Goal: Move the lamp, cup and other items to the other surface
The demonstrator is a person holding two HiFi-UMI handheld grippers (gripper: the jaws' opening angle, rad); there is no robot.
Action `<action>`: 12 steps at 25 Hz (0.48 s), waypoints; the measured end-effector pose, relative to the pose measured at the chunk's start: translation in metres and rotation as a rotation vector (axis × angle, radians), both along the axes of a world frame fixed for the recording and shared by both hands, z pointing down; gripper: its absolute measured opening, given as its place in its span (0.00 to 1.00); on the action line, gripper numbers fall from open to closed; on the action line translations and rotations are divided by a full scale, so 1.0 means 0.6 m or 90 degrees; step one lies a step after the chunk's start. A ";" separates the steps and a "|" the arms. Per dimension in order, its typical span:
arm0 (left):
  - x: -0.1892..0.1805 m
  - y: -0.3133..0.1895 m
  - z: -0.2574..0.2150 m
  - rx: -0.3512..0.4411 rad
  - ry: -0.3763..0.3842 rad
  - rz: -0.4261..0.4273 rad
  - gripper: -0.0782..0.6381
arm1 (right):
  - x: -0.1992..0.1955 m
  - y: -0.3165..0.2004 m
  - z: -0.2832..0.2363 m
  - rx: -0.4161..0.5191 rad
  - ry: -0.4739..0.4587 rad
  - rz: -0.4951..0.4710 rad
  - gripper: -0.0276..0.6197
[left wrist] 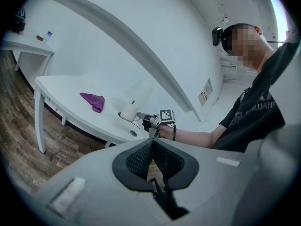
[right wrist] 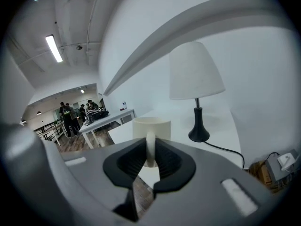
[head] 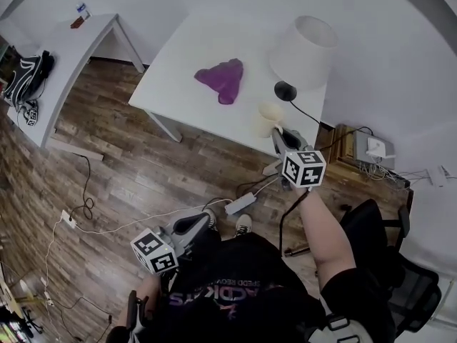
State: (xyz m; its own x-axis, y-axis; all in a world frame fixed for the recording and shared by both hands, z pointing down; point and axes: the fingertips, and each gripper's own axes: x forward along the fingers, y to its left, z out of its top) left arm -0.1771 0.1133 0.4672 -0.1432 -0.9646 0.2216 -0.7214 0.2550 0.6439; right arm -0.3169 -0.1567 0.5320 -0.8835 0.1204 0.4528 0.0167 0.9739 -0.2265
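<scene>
My right gripper (head: 278,133) is shut on the handle of a cream cup (head: 268,118), which it holds upright over the near edge of the white table (head: 178,63). In the right gripper view the cup (right wrist: 151,126) stands just past the jaws, its handle pinched between the pads. The lamp, with a white shade (head: 303,51) and black base (head: 285,90), stands on the table behind the cup. A purple cloth (head: 223,78) lies mid-table. My left gripper (head: 202,221) hangs low by my body over the floor, shut on nothing.
A second white table (head: 71,56) stands to the left with a bag (head: 26,73) and small items on it. Cables and a power strip (head: 240,204) lie on the wood floor. An office chair (head: 389,263) is at the right. People (right wrist: 70,114) stand far off.
</scene>
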 end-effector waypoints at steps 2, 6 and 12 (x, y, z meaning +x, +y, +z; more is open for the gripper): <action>0.005 -0.013 -0.003 0.004 -0.004 0.011 0.11 | 0.016 -0.007 -0.019 0.000 -0.018 0.003 0.12; 0.022 -0.047 -0.010 0.002 -0.013 0.032 0.11 | 0.049 -0.021 -0.049 0.014 -0.045 0.000 0.12; 0.066 -0.097 -0.009 -0.002 -0.014 0.065 0.11 | 0.112 -0.053 -0.076 -0.003 -0.075 0.014 0.12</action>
